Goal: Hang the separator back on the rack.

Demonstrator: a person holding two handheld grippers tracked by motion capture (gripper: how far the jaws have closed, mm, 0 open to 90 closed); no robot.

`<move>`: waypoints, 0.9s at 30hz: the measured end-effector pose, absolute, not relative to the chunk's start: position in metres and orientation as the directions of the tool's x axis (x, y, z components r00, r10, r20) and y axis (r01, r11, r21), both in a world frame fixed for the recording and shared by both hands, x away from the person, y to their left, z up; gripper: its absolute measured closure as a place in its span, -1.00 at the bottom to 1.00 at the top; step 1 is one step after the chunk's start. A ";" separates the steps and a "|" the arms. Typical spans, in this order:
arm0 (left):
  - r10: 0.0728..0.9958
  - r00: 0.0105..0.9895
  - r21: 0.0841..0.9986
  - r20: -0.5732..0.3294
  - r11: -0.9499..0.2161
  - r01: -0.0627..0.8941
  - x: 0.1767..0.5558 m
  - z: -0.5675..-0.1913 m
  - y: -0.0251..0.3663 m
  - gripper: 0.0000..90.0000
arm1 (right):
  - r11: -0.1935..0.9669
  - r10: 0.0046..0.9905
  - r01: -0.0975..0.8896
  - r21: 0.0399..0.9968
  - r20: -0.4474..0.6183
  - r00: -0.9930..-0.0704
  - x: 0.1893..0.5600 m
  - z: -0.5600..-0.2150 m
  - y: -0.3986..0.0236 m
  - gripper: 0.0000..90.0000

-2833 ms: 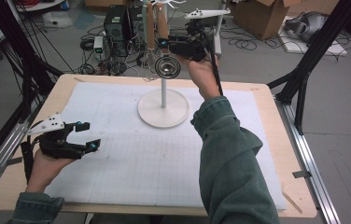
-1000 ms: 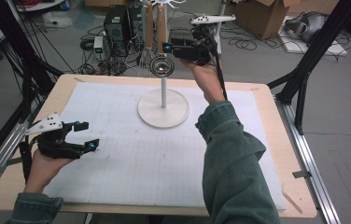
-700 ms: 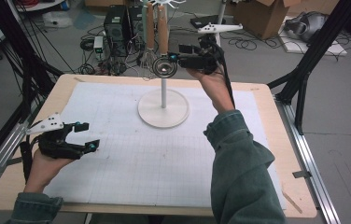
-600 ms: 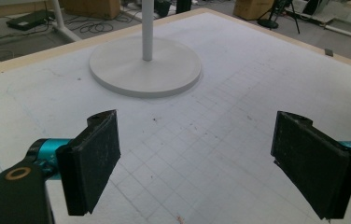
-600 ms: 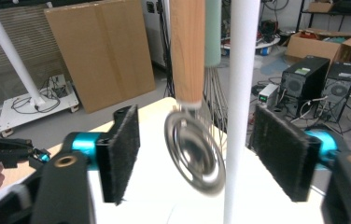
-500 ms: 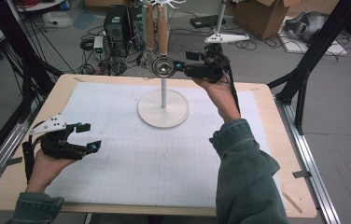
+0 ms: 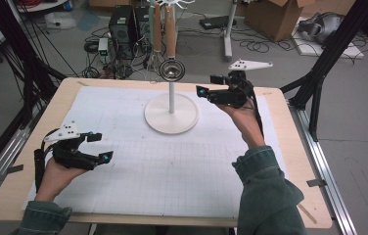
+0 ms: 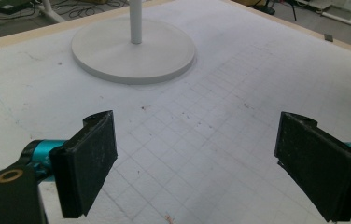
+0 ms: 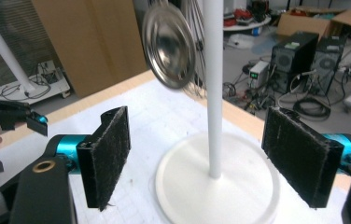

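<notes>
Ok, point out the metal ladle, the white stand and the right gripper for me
metal ladle (image 9: 170,46), right gripper view, on its bowl.
white stand (image 7: 171,116), high view, on its round base.
right gripper (image 7: 208,85), high view, between its fingertips.

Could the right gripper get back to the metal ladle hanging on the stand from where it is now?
Probably yes. The right gripper is open and empty beside the stand, and the ladle hangs freely just up and left of it, with nothing between them.
</notes>
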State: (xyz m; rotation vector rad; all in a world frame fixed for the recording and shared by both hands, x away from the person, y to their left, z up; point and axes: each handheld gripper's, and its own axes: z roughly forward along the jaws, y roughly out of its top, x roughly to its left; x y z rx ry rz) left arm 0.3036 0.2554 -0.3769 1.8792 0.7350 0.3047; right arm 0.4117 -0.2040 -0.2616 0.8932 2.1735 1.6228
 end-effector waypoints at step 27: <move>0.622 0.773 0.895 -0.124 -0.267 0.357 0.306 -0.383 0.250 -0.77 | 0.186 0.633 0.346 0.920 0.157 -0.758 0.380 -0.322 -0.223 -0.67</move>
